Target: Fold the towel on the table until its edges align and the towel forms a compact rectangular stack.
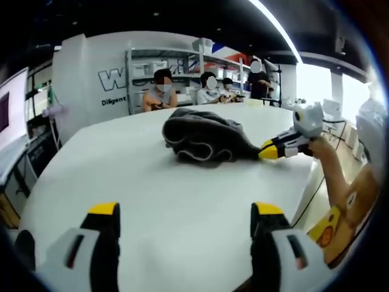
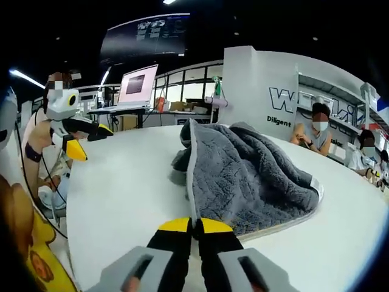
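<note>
the grey towel (image 2: 243, 176) lies crumpled mid-counter (image 1: 182, 207). its edge is pinched by the closed right gripper (image 2: 194, 226), held low. the left gripper (image 1: 185, 213) is held level, fingers (image 1: 103, 213) spread, empty.

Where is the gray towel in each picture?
Left gripper view: the gray towel lies bunched at centre on the white table, the right gripper pinching its corner.
Right gripper view: it spreads across the centre, just past that gripper's shut jaws.
Shared landmark: the lettered white wall.
</note>
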A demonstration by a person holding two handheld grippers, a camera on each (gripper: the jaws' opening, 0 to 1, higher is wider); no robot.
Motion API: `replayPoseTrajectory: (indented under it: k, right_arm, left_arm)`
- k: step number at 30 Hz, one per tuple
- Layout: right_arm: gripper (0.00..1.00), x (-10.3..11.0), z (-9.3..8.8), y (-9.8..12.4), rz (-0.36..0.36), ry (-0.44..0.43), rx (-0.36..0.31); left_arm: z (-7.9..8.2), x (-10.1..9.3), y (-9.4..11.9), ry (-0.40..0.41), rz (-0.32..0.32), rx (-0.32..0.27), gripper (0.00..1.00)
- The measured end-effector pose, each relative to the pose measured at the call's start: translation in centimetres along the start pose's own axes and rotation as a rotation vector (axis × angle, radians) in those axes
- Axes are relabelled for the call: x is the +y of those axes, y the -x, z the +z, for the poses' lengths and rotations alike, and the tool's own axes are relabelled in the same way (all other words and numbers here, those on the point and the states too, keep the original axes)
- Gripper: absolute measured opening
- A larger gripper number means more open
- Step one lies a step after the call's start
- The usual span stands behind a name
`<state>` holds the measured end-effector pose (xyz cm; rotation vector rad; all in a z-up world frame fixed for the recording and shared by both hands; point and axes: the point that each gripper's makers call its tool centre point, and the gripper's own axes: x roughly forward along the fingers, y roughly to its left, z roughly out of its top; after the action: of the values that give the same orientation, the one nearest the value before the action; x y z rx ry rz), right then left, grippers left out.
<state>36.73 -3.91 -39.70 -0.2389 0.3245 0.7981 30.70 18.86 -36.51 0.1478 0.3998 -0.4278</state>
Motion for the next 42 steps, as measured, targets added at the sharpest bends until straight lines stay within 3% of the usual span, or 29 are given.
replayPoseTrajectory:
  k: [13, 31, 42]
  right_arm:
    - [0.03, -1.5, 0.6, 1.4, -0.053, -0.014, -0.029]
    - [0.03, -5.7, 0.1, 4.9, -0.198, -0.055, -0.051]
    - [0.03, -9.0, -1.0, 7.4, -0.302, -0.093, -0.047]
  left_arm:
    - [0.0, -0.1, -0.1, 0.002, -0.003, -0.003, 0.93]
    - [0.0, -0.3, -0.1, -0.001, -0.009, -0.003, 0.93]
    - [0.0, -0.4, -0.2, 0.002, -0.009, -0.005, 0.92]
